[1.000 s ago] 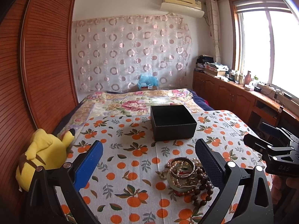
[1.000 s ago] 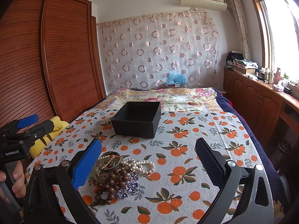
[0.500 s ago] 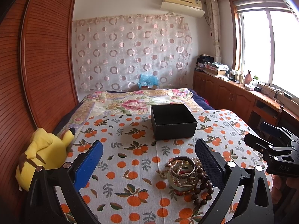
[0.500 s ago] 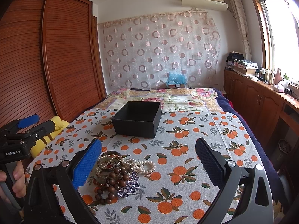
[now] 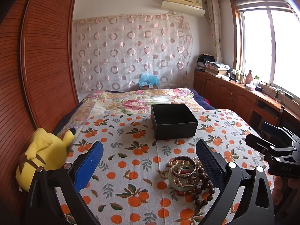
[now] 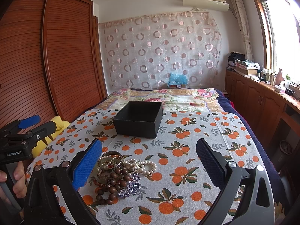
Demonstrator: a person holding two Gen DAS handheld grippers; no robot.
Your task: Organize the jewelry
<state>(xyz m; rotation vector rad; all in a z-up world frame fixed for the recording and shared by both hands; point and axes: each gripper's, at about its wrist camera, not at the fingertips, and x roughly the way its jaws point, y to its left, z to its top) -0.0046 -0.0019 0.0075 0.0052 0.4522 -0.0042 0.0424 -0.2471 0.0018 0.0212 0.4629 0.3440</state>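
Our left gripper and right gripper both hung wide open, empty, over the tangled heap of bangles, pearls and wooden beads on the orange-print bedspread, near the open black square box. We judged the strands light, limp and slippery, so a stiff bangle rim seemed the best hold.

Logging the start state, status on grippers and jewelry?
Left gripper and right gripper open, empty. Jewelry pile heaped on the cloth, untouched. Black box empty, path clear.
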